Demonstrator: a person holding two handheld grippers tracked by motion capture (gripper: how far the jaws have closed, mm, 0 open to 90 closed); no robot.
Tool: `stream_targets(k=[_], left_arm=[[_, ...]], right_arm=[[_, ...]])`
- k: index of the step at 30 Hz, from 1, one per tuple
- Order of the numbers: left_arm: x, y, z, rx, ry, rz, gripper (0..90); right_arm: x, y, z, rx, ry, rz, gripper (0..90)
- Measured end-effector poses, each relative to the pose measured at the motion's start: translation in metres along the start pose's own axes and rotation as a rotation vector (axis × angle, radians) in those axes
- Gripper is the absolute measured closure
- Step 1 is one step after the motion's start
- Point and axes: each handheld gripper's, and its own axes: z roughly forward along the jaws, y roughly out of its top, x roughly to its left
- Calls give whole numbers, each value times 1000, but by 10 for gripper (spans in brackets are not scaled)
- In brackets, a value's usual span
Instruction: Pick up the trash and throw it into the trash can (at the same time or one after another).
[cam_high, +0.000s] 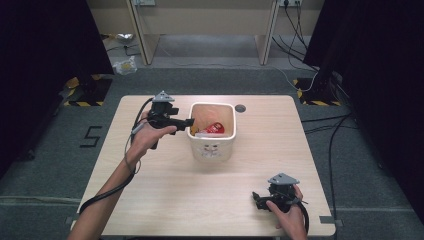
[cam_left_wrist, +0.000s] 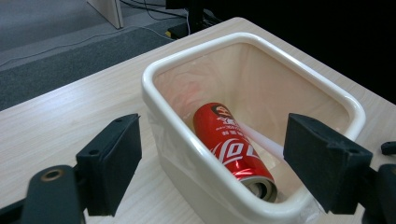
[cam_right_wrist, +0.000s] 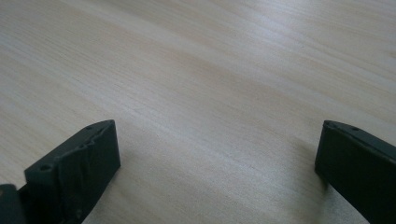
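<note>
A red can (cam_left_wrist: 231, 144) lies on its side at the bottom of the white bin (cam_high: 212, 151), white script and a small round emblem on its label, the lettering too small to read. A faint face is printed on the bin's near wall. The bin stands mid-table, toward the far edge. The left gripper (cam_high: 189, 121) hovers at the bin's left rim, jaws spread wide. The right gripper (cam_high: 256, 198) sits low by the table's (cam_high: 200, 200) near right corner, jaws apart, bare wood ahead.
</note>
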Motion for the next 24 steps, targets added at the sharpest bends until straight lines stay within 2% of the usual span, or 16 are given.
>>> stream_targets(k=[24], left_arm=[[25,-33,-25,-38,37,-56,189]], right_arm=[[0,0,0,0,0,0,2]])
